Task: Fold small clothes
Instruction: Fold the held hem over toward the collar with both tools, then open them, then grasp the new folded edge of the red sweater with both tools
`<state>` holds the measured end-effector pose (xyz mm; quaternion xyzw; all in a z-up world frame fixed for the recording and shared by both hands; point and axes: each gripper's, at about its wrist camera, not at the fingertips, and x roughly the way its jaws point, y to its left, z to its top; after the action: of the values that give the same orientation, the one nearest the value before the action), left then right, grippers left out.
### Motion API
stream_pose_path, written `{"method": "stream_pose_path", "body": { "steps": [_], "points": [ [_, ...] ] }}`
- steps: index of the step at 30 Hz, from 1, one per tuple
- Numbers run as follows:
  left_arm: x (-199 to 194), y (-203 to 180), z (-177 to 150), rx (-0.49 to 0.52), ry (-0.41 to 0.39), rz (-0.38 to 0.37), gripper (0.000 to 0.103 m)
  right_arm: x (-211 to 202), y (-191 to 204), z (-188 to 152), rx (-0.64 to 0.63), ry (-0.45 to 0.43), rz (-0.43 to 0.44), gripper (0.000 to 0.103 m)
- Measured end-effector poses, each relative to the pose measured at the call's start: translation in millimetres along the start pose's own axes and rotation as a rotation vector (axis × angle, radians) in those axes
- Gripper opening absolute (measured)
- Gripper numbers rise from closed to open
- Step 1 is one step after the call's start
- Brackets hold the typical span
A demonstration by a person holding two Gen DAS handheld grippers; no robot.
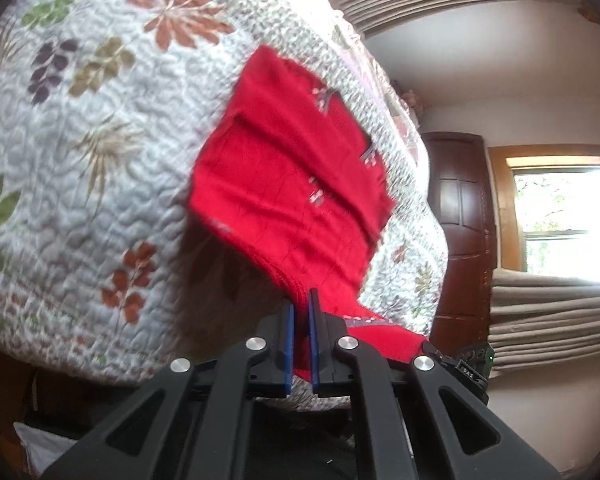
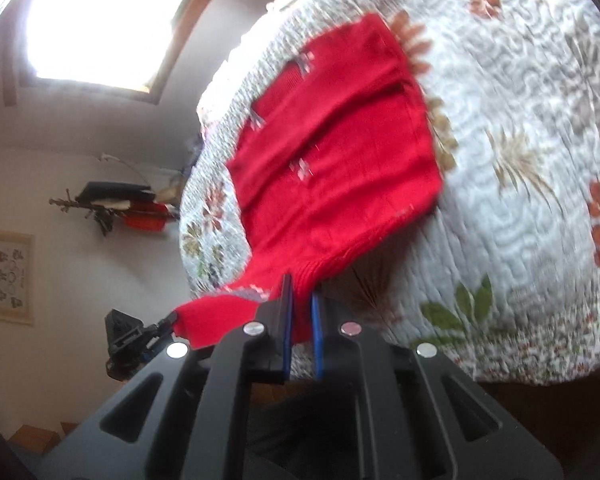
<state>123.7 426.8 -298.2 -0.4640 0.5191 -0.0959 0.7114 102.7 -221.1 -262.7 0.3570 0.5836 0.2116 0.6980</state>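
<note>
Quilted floral bedspread point(image 1: 80, 168) fills most of both views, with windows and a dark wooden door point(image 1: 458, 216) off behind. On it we've got the red knit garment point(image 1: 292, 168), far end flat, near hem lifted toward us. Our left gripper point(image 1: 302, 304) and right gripper point(image 2: 302, 290) each have jaws clenched on that hem, at opposite corners. So the garment runs straight ahead from both jaws, and we'd guess the fold goes forward.
</note>
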Motion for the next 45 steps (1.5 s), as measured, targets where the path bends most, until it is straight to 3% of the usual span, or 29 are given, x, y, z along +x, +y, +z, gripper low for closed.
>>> {"method": "stream_pose_path", "body": {
  "steps": [5,12,25,27,30,32,34,36,40,45],
  "points": [
    [9.9,-6.1,39.9,-0.031,-0.011,-0.027,0.006,7.4,8.1,43.8,0.022,-0.03,0.016,0.007],
    [47.6,0.1,103.7,-0.085,0.006,-0.019,0.006,41.9,2.5,108.5,0.065,-0.028,-0.032,0.007],
    [156.1,64.5,201.0,-0.263,0.123,0.028,0.006,147.2,-41.1,205.9,0.166,0.07,-0.155,0.007],
    [164.9,68.1,210.0,-0.264,0.132,0.033,0.008,157.8,-44.6,215.2,0.165,0.078,-0.165,0.007],
    [169.7,71.9,221.2,-0.269,0.123,0.03,0.021,168.4,-49.0,227.7,0.176,0.087,-0.17,0.014],
    [166.6,70.4,228.6,-0.257,0.11,0.015,0.037,168.5,-47.4,233.8,0.183,0.087,-0.152,0.018],
    [158.8,65.0,234.0,-0.219,0.09,0.017,0.04,161.7,-39.0,236.7,0.163,0.072,-0.128,0.035],
    [149.6,56.7,237.4,-0.168,0.077,0.017,0.042,152.8,-28.9,240.0,0.122,0.057,-0.131,0.041],
    [138.8,34.3,241.6,-0.003,0.062,0.081,0.045,140.1,-12.1,247.0,0.019,0.053,-0.147,0.041],
    [153.0,16.7,240.0,0.195,0.101,0.161,0.046,155.2,-2.9,249.2,-0.172,0.089,-0.27,0.041]
  ]
}}
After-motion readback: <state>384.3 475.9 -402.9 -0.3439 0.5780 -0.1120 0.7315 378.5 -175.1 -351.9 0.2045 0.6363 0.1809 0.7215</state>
